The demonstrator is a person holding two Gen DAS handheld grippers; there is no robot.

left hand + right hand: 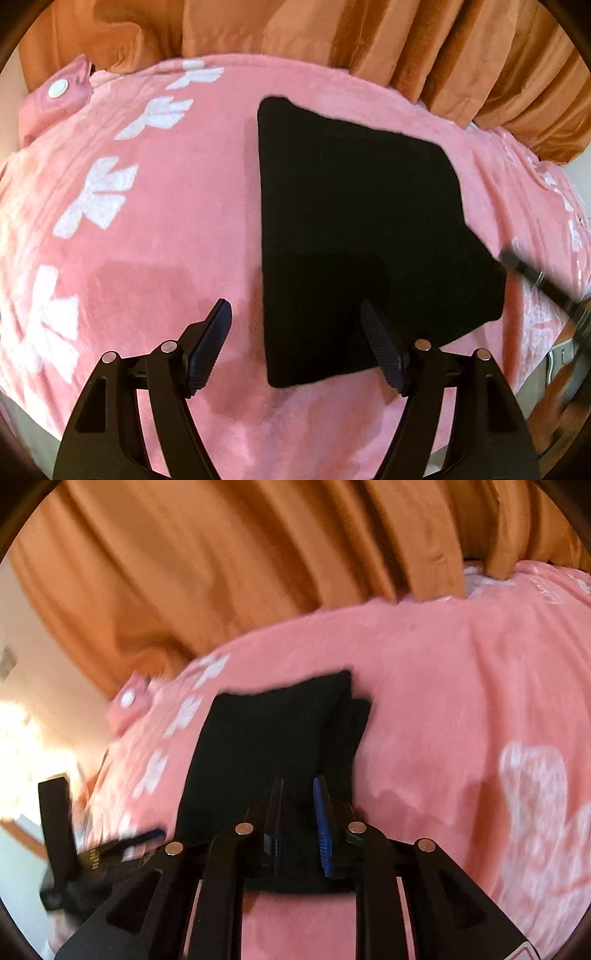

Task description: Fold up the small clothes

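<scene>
The folded garment (354,221) lies flat on the blanket (166,240), toward the right half of the left wrist view, with a row of printed motifs (99,195) running along the blanket to its left. A curtain (332,33) hangs behind the blanket's far edge. At the far left corner sits a pillow with a round button (58,88). The left gripper (295,332) hovers over the garment's near left edge, one finger over the blanket, the other over the garment. The right gripper (298,812) sits at the garment's near edge, its fingers close together, with the garment (266,738) stretching away in front of them.
</scene>
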